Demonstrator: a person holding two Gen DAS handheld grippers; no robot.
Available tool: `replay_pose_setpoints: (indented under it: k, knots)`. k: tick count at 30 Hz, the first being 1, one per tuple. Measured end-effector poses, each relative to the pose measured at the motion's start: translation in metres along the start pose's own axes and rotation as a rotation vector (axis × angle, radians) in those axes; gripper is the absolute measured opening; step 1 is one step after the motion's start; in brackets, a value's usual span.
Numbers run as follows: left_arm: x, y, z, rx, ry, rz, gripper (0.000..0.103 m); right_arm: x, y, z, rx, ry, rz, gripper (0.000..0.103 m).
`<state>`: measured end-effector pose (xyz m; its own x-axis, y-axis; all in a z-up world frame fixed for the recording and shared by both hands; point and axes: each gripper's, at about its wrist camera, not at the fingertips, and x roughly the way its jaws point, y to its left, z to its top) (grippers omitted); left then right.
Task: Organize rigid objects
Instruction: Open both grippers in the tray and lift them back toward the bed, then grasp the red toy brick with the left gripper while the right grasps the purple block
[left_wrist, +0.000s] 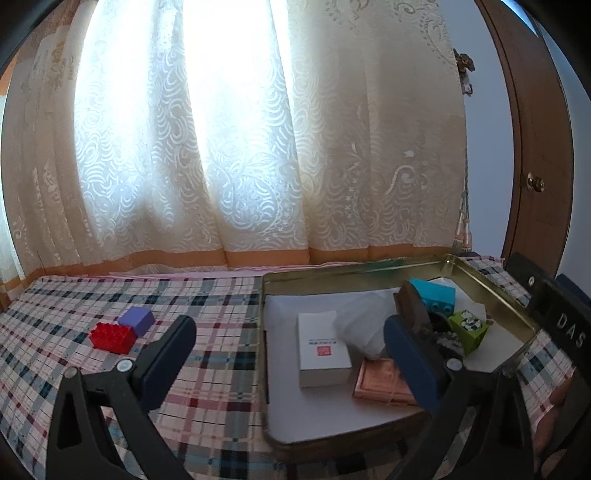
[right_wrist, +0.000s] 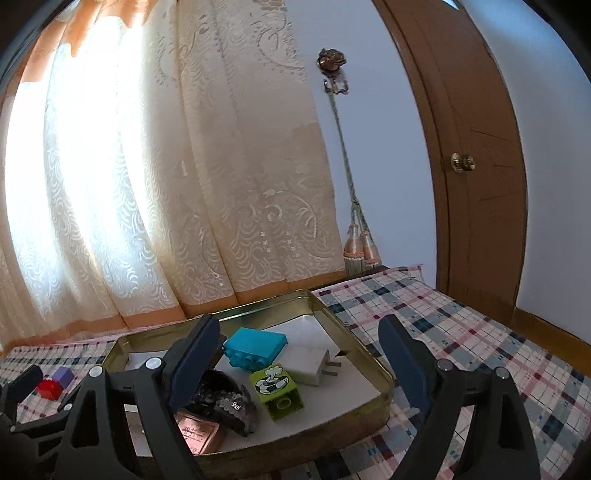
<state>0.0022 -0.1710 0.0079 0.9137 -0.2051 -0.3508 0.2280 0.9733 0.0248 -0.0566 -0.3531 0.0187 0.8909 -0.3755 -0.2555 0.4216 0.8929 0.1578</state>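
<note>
A gold metal tin (left_wrist: 354, 267) (right_wrist: 354, 343) sits on the plaid cloth. In it lie a white box (left_wrist: 323, 349), a copper plate (left_wrist: 380, 382) (right_wrist: 197, 434), a blue brick (left_wrist: 436, 295) (right_wrist: 255, 347), a green brick (left_wrist: 467, 330) (right_wrist: 277, 389), a white plug (right_wrist: 314, 363) and a dark sequined piece (right_wrist: 225, 398). A red brick (left_wrist: 110, 338) (right_wrist: 50, 387) and a purple block (left_wrist: 137, 320) (right_wrist: 63, 376) lie on the cloth left of the tin. My left gripper (left_wrist: 291, 354) is open and empty over the tin's left edge. My right gripper (right_wrist: 299, 362) is open and empty over the tin.
The plaid cloth (left_wrist: 207, 369) (right_wrist: 461, 332) covers the table. A lace curtain (left_wrist: 221, 147) hangs behind the table. A brown door (right_wrist: 480, 166) stands at the right. A curtain tassel (right_wrist: 360, 249) hangs by the far corner.
</note>
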Motion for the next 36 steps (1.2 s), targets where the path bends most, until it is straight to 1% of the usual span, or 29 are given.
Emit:
replay_pose_setpoints:
  k: [5,9,13,20,24,27,31,36]
  knots:
    - [-0.006,0.019,-0.002,0.004,0.001,0.009,0.103,-0.012,0.008,-0.002,-0.022,-0.034,-0.011,0.09]
    - [-0.005,0.041,-0.002,-0.003,0.004,0.044,0.103,-0.023,0.019,-0.004,-0.043,-0.063,-0.015,0.09]
    - [0.001,0.065,-0.003,-0.013,0.029,0.07,0.103,-0.03,0.032,-0.008,-0.05,-0.065,-0.009,0.09]
    - [0.004,0.099,-0.004,-0.005,0.033,0.1,0.103,-0.036,0.06,-0.015,-0.05,-0.079,0.01,0.09]
    - [0.009,0.124,-0.004,-0.03,0.045,0.132,0.103,-0.033,0.083,-0.019,-0.085,-0.067,0.025,0.09]
    - [0.015,0.141,-0.004,-0.035,0.065,0.138,0.103,-0.031,0.102,-0.022,-0.1,-0.057,0.054,0.09]
    - [0.024,0.165,-0.004,-0.043,0.091,0.162,0.103,-0.026,0.137,-0.03,-0.12,-0.02,0.112,0.09]
    - [0.037,0.201,-0.006,-0.096,0.141,0.186,0.103,-0.02,0.187,-0.039,-0.113,0.001,0.18,0.09]
